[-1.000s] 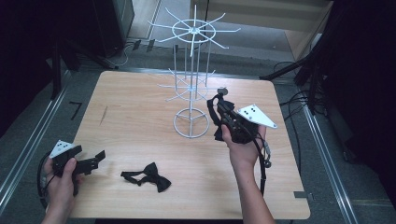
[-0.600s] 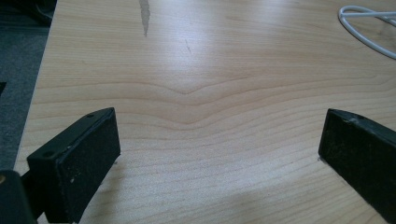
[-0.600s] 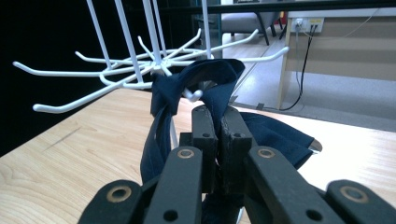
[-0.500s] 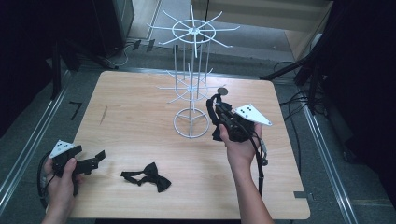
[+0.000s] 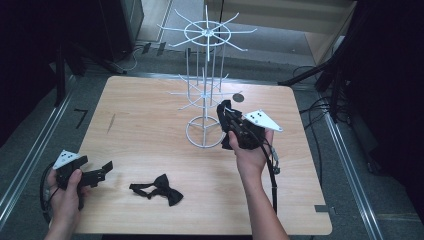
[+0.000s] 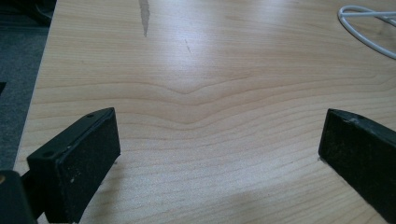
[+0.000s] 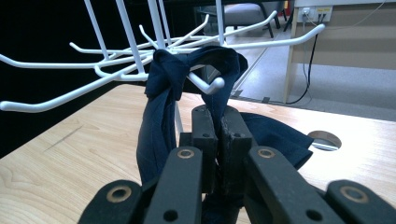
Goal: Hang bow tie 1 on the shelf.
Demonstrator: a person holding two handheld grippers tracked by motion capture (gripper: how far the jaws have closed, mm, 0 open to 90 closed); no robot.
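I am keeping my right claw (image 7: pixel 217 135) clamped on the dark navy fabric bow tie (image 7: pixel 163 84), looping its band over a hook of the white wire rack (image 5: pixel 205 95), while my left claw (image 6: pixel 219 154) is waiting wide open above the wooden tabletop (image 5: pixel 150 125).

The surface (image 5: pixel 150 130) is pale wood with rounded corners, a dark streak (image 5: pixel 111 123) near its left side and a round cable hole (image 5: pixel 237 97) toward the back. It stands on grey carpet (image 5: pixel 30 145). Metal rails (image 5: pixel 350 165) run along the floor on both sides. Cables (image 5: pixel 320 107) lie on the floor at the right. Dark curtains or panels close in the left and right edges. Behind, a light wooden cabinet (image 5: pixel 280 20) stands at the back right; in the right gripper view a chair (image 7: pixel 243 14) and a wall socket (image 7: pixel 314 13) show. Light falls evenly from above.
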